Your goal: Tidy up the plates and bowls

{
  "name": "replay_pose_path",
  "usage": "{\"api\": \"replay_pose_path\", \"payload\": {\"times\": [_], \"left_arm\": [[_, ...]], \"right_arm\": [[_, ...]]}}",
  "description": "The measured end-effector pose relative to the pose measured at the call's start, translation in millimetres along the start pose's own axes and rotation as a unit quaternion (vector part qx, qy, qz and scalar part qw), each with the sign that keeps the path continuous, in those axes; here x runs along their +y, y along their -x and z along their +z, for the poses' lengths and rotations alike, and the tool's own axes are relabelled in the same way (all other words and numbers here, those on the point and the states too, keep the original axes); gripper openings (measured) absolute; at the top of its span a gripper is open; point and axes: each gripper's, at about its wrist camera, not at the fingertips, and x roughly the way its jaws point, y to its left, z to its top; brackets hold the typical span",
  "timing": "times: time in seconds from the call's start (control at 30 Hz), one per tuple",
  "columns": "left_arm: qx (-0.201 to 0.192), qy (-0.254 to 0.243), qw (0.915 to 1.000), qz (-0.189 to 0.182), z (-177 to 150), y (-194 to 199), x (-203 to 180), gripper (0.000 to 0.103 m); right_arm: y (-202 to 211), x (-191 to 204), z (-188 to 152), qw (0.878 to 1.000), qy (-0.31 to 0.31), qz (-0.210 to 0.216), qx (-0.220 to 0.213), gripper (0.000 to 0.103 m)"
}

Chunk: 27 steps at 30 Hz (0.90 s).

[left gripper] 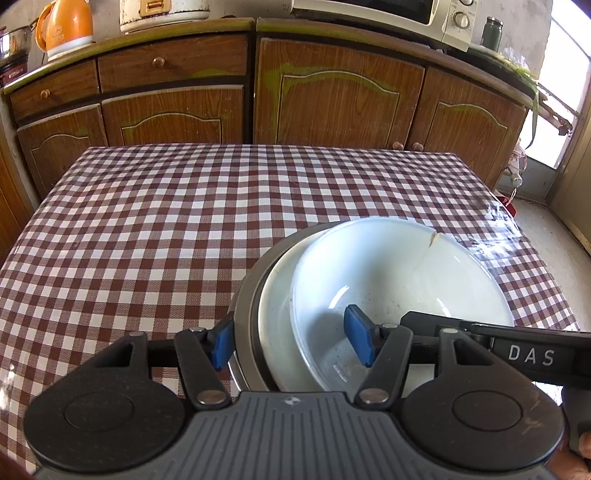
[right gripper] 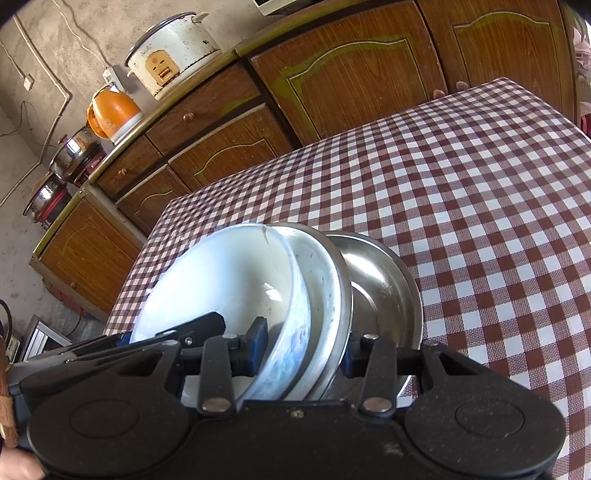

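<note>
Blue-padded fingers of the left gripper (left gripper: 291,341) straddle the near rims of nested dishes: a cracked white bowl (left gripper: 402,273) inside an enamel bowl (left gripper: 275,295) inside a steel basin (left gripper: 245,306); I cannot tell whether it pinches them. Opposite, the right gripper (right gripper: 303,352) straddles the same rims, equally unclear, its black body lettered "DAS". Beneath the stack lies a red-and-white checked tablecloth (left gripper: 184,221). Beyond it stand wooden cabinets (left gripper: 332,96), with an orange kettle (left gripper: 66,26), rice cooker (right gripper: 173,55) and microwave (left gripper: 406,14) on top.
</note>
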Motion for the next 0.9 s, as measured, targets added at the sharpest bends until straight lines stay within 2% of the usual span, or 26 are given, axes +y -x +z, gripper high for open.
{"api": "replay_pose_path", "payload": {"times": [0.9], "left_arm": [[0.016,-0.003,0.9999,0.002,1,-18,5,0.063]], "right_arm": [[-21,-11,-1,1.000,-0.013,-0.001,0.012,0.048]]}}
